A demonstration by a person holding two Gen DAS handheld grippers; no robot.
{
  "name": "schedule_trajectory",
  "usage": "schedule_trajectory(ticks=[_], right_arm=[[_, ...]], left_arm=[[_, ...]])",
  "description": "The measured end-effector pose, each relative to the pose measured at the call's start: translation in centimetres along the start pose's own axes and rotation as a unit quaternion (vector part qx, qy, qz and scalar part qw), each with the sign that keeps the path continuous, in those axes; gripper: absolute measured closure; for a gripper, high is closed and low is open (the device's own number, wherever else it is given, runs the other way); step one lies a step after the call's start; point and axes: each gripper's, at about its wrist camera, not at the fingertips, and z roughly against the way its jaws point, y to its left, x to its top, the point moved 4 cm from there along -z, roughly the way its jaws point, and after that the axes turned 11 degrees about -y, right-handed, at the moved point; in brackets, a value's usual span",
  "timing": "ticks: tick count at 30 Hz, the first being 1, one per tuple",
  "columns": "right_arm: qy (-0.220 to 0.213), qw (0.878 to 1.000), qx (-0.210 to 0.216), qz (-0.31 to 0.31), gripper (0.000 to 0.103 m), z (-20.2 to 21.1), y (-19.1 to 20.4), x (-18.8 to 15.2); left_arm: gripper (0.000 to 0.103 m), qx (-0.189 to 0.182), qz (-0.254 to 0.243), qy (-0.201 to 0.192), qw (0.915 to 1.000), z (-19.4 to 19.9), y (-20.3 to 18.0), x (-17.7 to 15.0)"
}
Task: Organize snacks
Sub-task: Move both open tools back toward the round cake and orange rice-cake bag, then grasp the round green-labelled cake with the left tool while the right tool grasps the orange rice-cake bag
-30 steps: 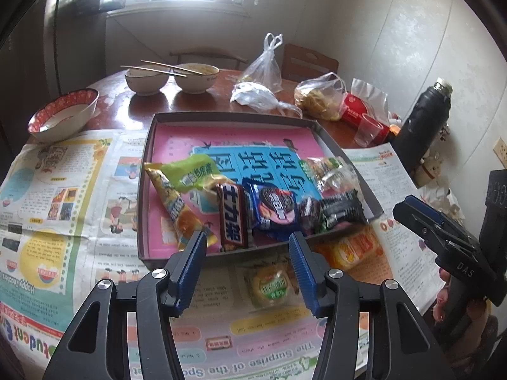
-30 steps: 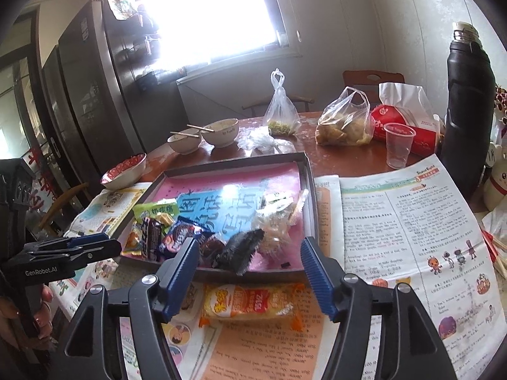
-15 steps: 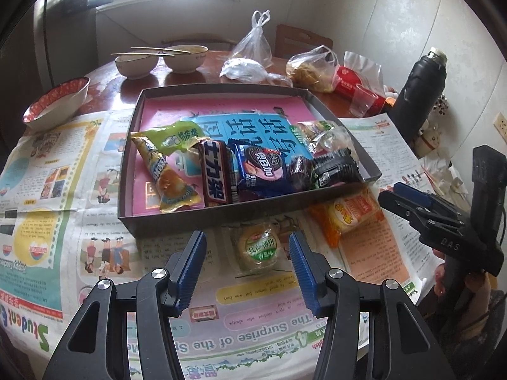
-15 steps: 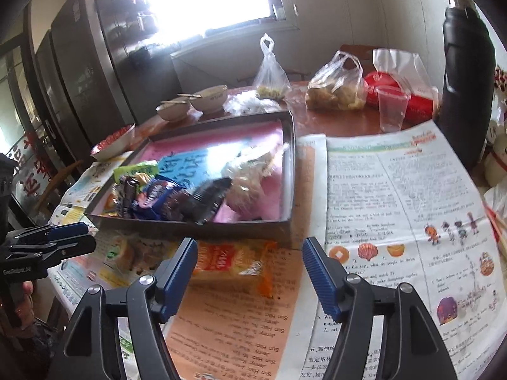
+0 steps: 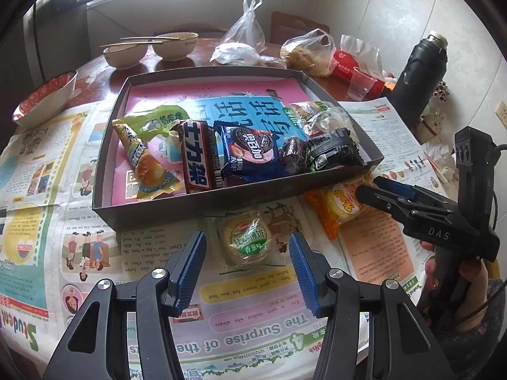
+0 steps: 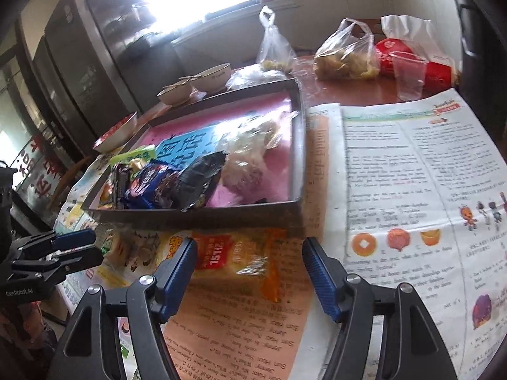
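Newspapers (image 5: 57,164) cover the table's near part. Behind, two bowls (image 5: 149,49) carry chopsticks (image 5: 136,40); a red-rimmed bowl (image 5: 44,95) sits left. Plastic bags (image 5: 245,36), a clear cup (image 6: 408,76) and a black flask (image 5: 420,72) stand right.

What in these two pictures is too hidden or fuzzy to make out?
- Orange packet: blurred in the right wrist view; in the left wrist view the right claw covers one end.
- Packets at the tray's right end: piled up, labels hidden.
- Black flask: cut off by the right view's edge.
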Motion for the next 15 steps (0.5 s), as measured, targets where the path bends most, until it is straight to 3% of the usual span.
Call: schedule_trajectory(ticks=[15], right_arm=[[0.03, 0.994, 0.05, 0.095, 0.035, 1.2, 5.0, -2.4]], left_arm=[[0.047, 0.011, 0.001, 0.015, 0.9998, -0.9, 0.5, -0.4]])
